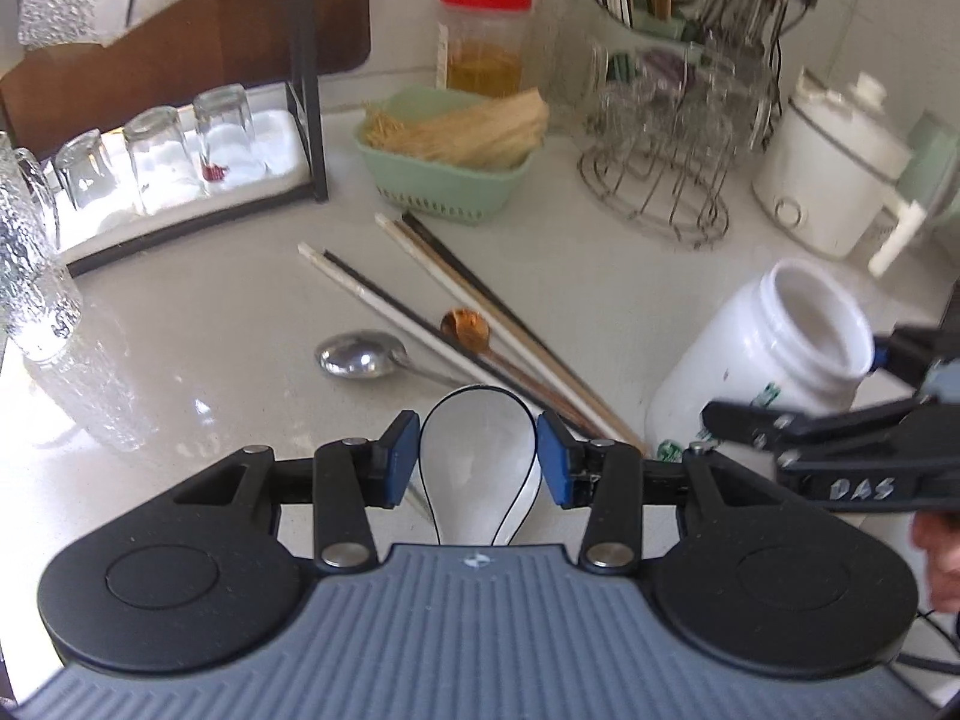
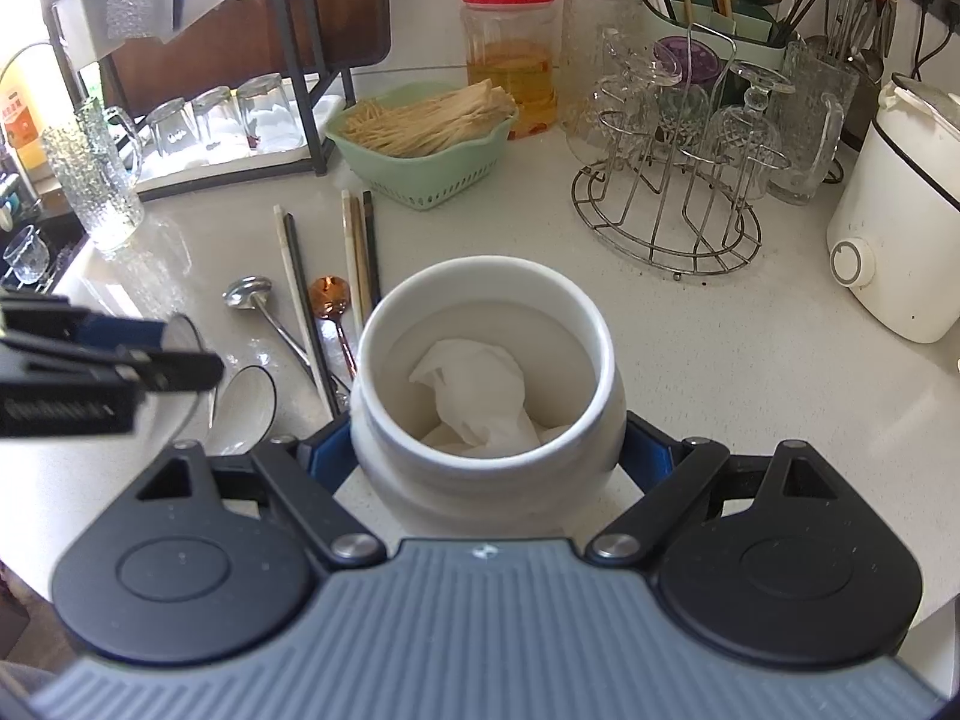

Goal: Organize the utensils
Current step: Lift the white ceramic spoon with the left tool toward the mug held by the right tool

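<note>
My left gripper (image 1: 477,456) is shut on a white ceramic spoon with a black rim (image 1: 477,450), its bowl between the blue pads and lifted off the counter. It also shows in the right wrist view (image 2: 180,336). A second ceramic spoon (image 2: 243,408) lies below it. My right gripper (image 2: 489,450) is shut on a white plastic jar (image 2: 486,384) with crumpled paper inside; the jar also shows in the left wrist view (image 1: 762,354). Several chopsticks (image 1: 456,312), a steel spoon (image 1: 360,354) and a copper spoon (image 1: 465,327) lie on the counter.
A green basket of sticks (image 2: 423,138), a red-lidded jar (image 2: 510,54), a wire glass rack (image 2: 672,180), a utensil holder (image 2: 714,18), a white cooker (image 2: 900,204), a glass pitcher (image 2: 96,174) and a tray of upturned glasses (image 1: 156,162) ring the counter.
</note>
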A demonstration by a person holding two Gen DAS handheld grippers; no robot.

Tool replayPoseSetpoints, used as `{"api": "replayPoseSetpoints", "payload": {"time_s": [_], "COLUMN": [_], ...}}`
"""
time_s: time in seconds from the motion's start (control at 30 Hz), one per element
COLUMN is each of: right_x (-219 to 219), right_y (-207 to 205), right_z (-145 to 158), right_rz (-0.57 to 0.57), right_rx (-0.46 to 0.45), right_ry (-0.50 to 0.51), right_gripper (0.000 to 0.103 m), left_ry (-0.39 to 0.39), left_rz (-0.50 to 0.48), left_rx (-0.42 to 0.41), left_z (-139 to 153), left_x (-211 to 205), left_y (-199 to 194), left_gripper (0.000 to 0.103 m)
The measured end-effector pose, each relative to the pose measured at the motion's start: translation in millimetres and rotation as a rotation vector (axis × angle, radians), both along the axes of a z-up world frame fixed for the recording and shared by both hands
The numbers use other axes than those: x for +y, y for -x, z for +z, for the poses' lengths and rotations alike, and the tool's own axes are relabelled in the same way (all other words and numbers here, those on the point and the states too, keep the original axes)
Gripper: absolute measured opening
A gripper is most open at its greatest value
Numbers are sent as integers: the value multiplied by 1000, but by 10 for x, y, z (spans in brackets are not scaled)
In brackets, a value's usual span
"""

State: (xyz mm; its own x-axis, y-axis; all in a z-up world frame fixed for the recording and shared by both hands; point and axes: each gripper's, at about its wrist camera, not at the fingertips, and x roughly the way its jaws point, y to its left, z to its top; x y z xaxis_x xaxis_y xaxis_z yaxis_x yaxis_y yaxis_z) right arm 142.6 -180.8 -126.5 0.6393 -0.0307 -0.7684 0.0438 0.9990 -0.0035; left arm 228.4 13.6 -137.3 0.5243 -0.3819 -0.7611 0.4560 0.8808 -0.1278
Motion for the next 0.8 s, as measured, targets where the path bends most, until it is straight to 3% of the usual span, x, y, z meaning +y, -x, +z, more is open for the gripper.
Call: {"api": "replayPoseSetpoints", "payload": {"time_s": [0.37,0.8], "right_x": [-18,-55], "right_y": [33,72], "right_z": [-8,-22], "right_rz": [28,117], "right_rx": [-25,-50], "right_ry": [-4,-10], "right_gripper": [91,91], "left_ry": [91,105], "left_rz": [15,79], "left_rx": [-38,-70], "left_z": [414,736], "left_x": [53,-190], "left_y": [104,241], "left_gripper": [48,48]}}
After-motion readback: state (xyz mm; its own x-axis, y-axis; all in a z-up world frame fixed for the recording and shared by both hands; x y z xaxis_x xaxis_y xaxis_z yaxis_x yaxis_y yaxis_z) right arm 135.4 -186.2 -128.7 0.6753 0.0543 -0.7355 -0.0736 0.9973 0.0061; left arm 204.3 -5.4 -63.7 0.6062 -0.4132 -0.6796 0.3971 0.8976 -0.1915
